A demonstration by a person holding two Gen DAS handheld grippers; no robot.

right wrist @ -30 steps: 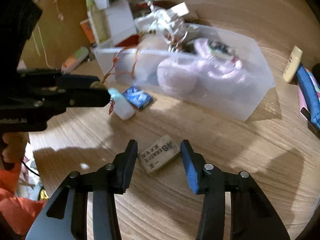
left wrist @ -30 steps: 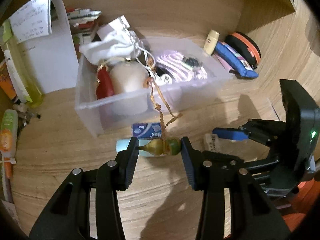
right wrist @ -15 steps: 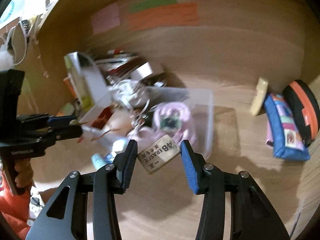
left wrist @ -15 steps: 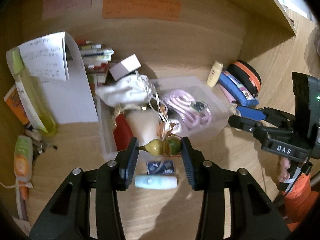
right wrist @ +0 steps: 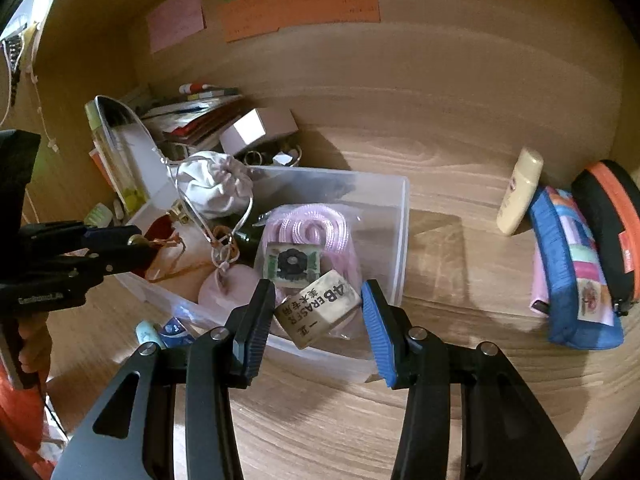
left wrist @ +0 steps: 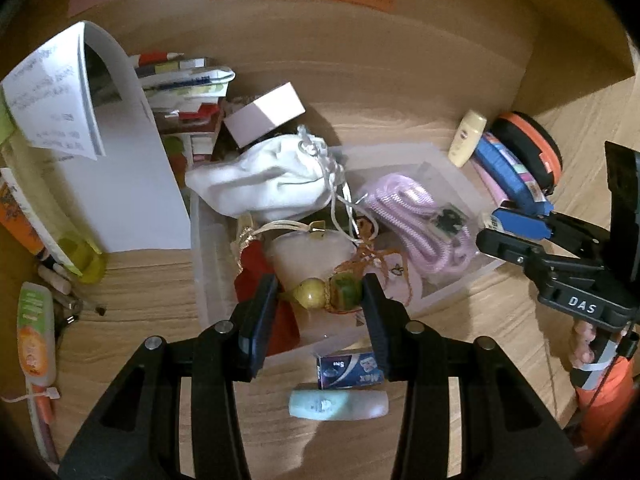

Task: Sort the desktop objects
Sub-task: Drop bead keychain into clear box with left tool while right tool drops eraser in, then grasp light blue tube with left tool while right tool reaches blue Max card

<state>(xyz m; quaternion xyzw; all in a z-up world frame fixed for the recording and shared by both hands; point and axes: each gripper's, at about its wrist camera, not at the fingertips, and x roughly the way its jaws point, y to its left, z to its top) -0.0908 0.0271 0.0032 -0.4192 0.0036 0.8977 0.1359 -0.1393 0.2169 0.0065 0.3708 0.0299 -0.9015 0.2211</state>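
My left gripper [left wrist: 320,300] is shut on a small gourd charm [left wrist: 326,294] with a tan cord and holds it over the front of the clear plastic bin [left wrist: 440,152]. My right gripper [right wrist: 318,308] is shut on a worn 4B eraser [right wrist: 318,312] and holds it above the bin's near wall [right wrist: 404,240]. The bin holds a white drawstring pouch [left wrist: 264,180], a pink cord bundle [left wrist: 404,216], a red item and a pale round thing. The right gripper shows at the right of the left wrist view [left wrist: 516,236].
A small blue packet [left wrist: 348,370] and a pale mint tube [left wrist: 338,404] lie on the wood desk in front of the bin. A cream bottle [right wrist: 520,192], blue pencil case [right wrist: 576,268] and black-orange case [right wrist: 612,224] lie right. Papers, books and a white box [left wrist: 264,114] stand back left.
Both grippers rose from the desk and moved forward over the bin, the left carrying the gourd charm and the right carrying the eraser.
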